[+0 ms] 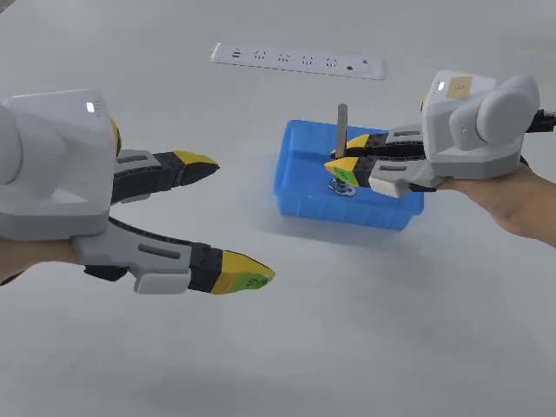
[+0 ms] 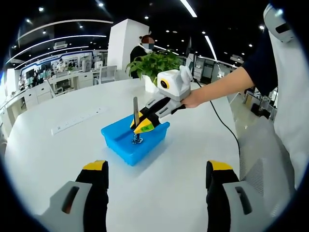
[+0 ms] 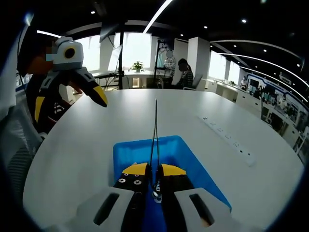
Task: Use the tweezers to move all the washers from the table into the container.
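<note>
A blue container [image 1: 300, 187] stands on the white table, with a small pile of metal washers [image 1: 344, 188] inside it. My right gripper [image 1: 339, 167] hovers over the container, shut on the grey tweezers [image 1: 341, 130], whose free end sticks upward. In the right gripper view the tweezers [image 3: 155, 128] run forward between the closed fingertips [image 3: 136, 169] above the container [image 3: 133, 152]. My left gripper [image 1: 230, 221] is open and holds nothing, left of the container. From the left gripper view, the right gripper [image 2: 145, 126], tweezers [image 2: 135, 108], washers [image 2: 137, 140] and container [image 2: 120, 140] lie ahead.
A white power strip [image 1: 298, 61] lies at the far side of the table, also visible as the power strip [image 3: 227, 137]. A potted plant [image 2: 154, 63] stands at the table's far edge. People sit and stand in the office beyond.
</note>
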`<move>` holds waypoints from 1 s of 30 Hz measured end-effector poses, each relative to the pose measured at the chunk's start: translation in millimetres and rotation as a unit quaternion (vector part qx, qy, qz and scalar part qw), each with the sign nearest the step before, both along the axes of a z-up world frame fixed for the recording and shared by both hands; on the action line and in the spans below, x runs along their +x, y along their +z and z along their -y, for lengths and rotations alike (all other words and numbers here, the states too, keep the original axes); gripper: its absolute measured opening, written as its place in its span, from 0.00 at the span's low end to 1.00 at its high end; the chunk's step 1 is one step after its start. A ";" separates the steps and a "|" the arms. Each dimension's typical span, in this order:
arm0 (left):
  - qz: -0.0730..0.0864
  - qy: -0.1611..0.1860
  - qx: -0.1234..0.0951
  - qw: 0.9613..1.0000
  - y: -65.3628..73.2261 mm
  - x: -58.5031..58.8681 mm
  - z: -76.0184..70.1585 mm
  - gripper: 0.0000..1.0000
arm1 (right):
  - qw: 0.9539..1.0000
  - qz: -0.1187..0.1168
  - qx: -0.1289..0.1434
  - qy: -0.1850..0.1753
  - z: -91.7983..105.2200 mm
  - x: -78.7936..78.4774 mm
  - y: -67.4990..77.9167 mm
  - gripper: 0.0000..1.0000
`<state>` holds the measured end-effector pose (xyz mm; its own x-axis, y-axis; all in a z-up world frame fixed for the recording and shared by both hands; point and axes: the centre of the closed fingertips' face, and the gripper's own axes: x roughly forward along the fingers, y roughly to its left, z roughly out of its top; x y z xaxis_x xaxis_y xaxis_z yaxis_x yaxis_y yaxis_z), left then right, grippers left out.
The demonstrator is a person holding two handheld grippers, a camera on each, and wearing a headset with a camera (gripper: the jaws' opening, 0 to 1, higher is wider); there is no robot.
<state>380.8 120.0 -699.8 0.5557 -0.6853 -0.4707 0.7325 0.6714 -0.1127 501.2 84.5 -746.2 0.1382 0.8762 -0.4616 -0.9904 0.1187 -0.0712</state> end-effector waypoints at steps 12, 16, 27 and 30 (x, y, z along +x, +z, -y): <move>-0.013 0.001 -0.005 1.000 -3.9 -7.7 2.3 0.89 | 1.000 -0.007 -0.001 -0.002 2.7 -1.1 -4.4 0.10; -0.018 0.001 -0.002 1.000 -7.1 -10.6 0.0 0.89 | 1.000 -0.008 -0.002 -0.003 2.9 -1.6 -5.0 0.10; -0.007 0.014 -0.013 1.000 0.4 -2.9 -3.6 0.88 | 1.000 0.000 0.014 -0.008 -0.8 0.3 6.9 0.07; 0.001 0.021 -0.029 0.999 7.7 6.2 -1.6 0.88 | 1.000 0.004 0.015 -0.007 -0.5 0.3 9.0 0.07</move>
